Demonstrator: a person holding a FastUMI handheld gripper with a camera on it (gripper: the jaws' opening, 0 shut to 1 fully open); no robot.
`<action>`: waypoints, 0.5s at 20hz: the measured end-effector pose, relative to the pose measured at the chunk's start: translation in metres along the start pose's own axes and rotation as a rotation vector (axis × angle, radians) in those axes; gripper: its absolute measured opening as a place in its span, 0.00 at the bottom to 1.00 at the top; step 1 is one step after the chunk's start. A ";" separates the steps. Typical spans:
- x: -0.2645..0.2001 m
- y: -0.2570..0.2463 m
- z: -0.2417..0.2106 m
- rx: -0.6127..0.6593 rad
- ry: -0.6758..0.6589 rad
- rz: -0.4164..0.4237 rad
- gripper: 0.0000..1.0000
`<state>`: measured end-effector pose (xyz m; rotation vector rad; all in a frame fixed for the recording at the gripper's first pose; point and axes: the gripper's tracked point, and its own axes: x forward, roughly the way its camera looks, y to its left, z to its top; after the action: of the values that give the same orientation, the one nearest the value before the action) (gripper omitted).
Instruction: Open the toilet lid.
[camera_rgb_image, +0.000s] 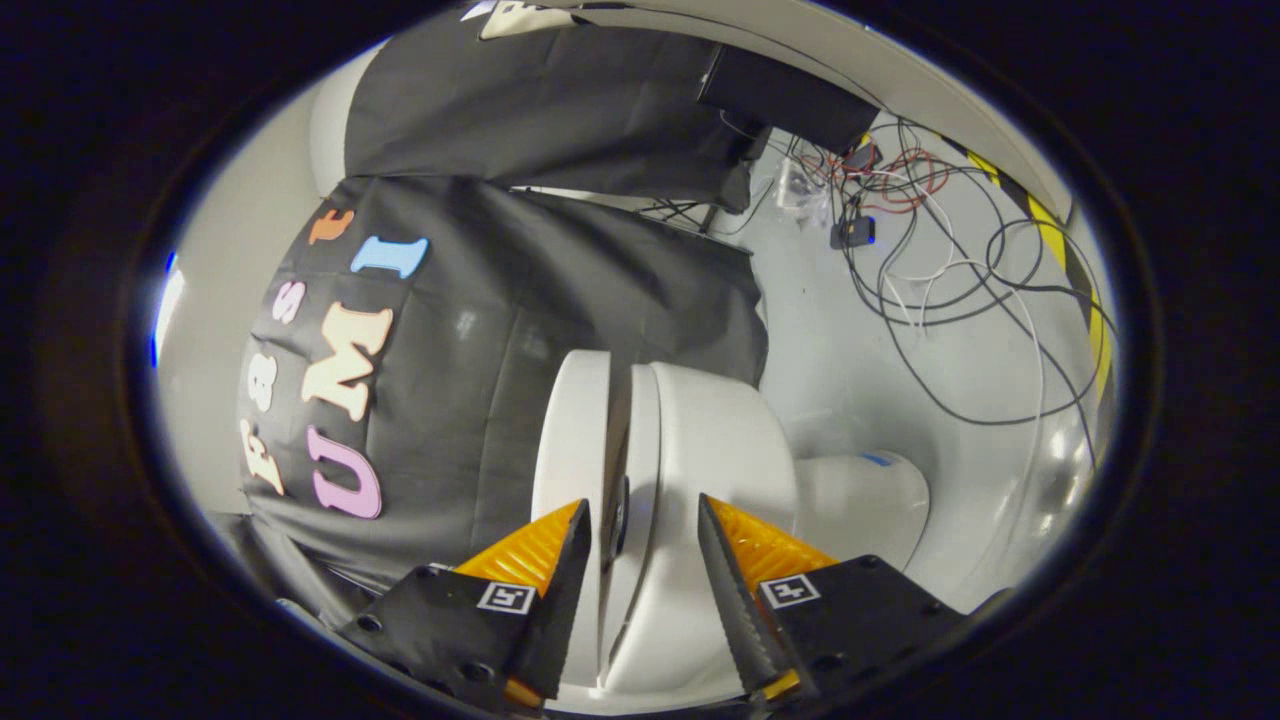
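In the gripper view, the toilet lid (572, 440) is seen edge-on between and just ahead of the spread fingers of the hand-held gripper (640, 545), which is released and grasps nothing. The lid is judged rigid, smooth, fairly light plastic, hinged; its free rim should be taken. A narrow gap separates it from the toilet seat (640, 450).

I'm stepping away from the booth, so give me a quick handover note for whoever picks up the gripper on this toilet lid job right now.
Gripper: fingers open, rolled sideways, not pressing on anything.
Toilet lid: its edge sits just ahead of the fingertips, in line with the gap, parted by a thin gap from the seat beside it. The bowl is beyond the seat.
Done: gripper lined up at the lid's edge.
Left: probably close on the lid or hook it, then swing it away from the seat.
Loose cables lie on the floor beyond the toilet.
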<state>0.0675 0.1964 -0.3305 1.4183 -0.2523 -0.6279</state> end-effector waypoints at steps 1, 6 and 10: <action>0.000 -0.004 -0.003 -0.004 0.021 -0.014 0.63; 0.005 -0.001 0.003 0.031 0.027 -0.018 0.48; 0.006 -0.001 0.012 0.070 -0.002 -0.038 0.45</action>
<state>0.0663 0.1830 -0.3313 1.4927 -0.2513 -0.6568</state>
